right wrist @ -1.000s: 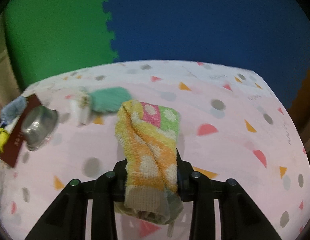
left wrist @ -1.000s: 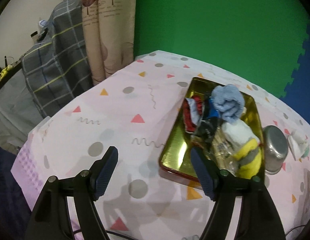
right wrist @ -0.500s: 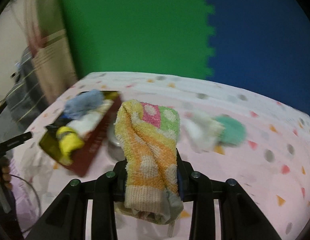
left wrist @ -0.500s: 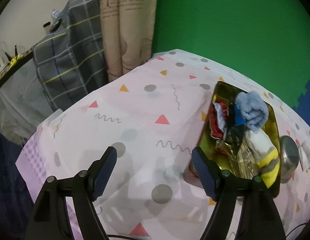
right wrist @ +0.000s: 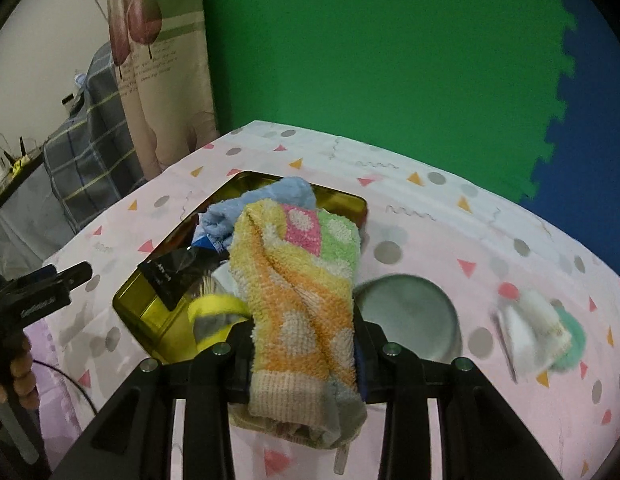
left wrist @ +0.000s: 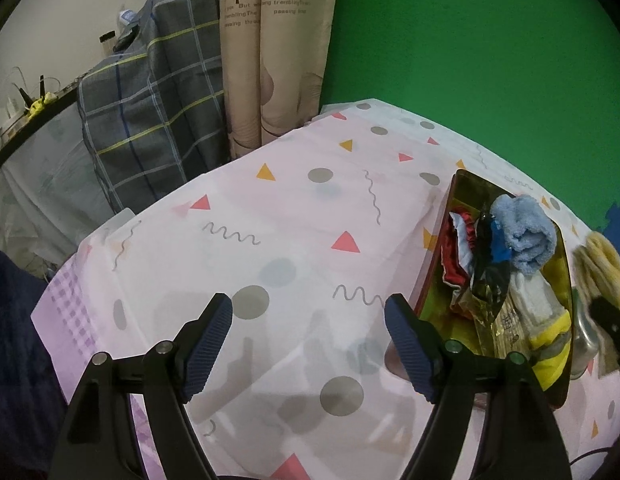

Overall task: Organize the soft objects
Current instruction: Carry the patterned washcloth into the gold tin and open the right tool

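My right gripper (right wrist: 304, 332) is shut on a folded orange, yellow, pink and green towel (right wrist: 298, 280) and holds it above the near end of a gold tin tray (right wrist: 349, 204). The tray holds a blue cloth (right wrist: 262, 204), a yellow and white cloth (right wrist: 214, 312) and a black packet (right wrist: 174, 276). In the left wrist view the tray (left wrist: 461, 192) lies at the right, with the blue cloth (left wrist: 525, 236) and a red cloth (left wrist: 455, 256) in it. My left gripper (left wrist: 308, 340) is open and empty over the tablecloth, left of the tray.
A steel bowl (right wrist: 405, 316) stands right of the tray. A white and green cloth bundle (right wrist: 537, 332) lies further right. A checked grey cloth (left wrist: 150, 112) and a beige curtain (left wrist: 270, 52) hang beyond the table's far left edge. The table wears a pink patterned cloth (left wrist: 294, 240).
My right gripper has swung left with the towel, from the table's right side to above the tray. My left gripper has drifted left, away from the tray, staying open.
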A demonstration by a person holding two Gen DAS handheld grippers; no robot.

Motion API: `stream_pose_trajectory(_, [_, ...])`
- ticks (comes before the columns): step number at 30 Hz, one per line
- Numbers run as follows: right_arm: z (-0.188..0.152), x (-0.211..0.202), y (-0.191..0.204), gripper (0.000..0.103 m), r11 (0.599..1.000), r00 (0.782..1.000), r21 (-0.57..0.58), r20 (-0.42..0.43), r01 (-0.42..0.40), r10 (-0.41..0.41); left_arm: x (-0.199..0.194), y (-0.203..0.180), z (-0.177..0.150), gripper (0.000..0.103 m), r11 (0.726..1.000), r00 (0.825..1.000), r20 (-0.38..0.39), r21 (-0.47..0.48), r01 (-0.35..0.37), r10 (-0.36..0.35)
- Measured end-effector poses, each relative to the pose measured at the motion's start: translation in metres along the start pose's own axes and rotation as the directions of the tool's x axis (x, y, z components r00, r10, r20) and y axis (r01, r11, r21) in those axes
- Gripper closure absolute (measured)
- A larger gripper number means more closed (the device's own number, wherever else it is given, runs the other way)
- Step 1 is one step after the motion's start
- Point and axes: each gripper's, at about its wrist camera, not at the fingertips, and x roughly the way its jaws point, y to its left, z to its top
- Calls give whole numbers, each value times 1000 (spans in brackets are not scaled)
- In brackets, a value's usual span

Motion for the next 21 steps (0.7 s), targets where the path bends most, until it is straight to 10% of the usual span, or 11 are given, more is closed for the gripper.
stream_pose_trajectory(21, [20,58,21,58,1000,998,8,-64,-26,26,-2,-19,-6,25,997,999,29,75,34,-36])
